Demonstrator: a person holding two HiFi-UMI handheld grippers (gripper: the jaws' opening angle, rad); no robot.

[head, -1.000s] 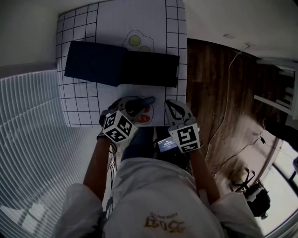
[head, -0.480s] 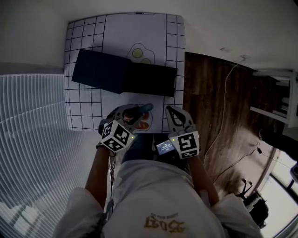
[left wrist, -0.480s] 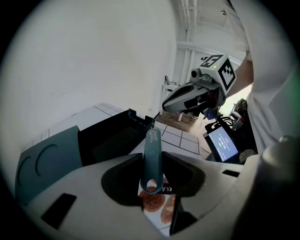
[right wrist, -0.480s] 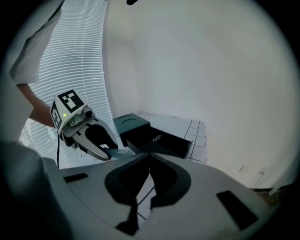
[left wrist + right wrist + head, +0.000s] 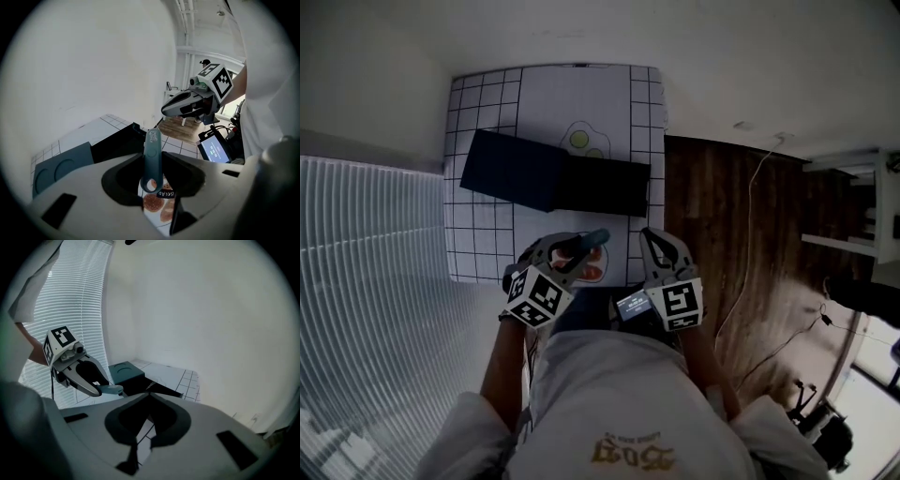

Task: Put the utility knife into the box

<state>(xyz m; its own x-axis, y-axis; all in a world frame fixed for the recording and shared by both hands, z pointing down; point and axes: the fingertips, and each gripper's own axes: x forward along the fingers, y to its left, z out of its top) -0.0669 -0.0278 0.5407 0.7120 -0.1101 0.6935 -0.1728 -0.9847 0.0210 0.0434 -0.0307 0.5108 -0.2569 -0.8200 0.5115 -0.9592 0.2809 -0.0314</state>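
My left gripper [image 5: 573, 249] clamps the utility knife [image 5: 152, 157], its length pointing toward the box [image 5: 602, 187] ahead; right gripper [image 5: 655, 246] closed, empty.

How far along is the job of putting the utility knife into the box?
Done: the left gripper has the utility knife clamped, clear of the table. In hand: it hangs short of the open box. Left: carry it over and release inside. Right gripper: shut, empty.
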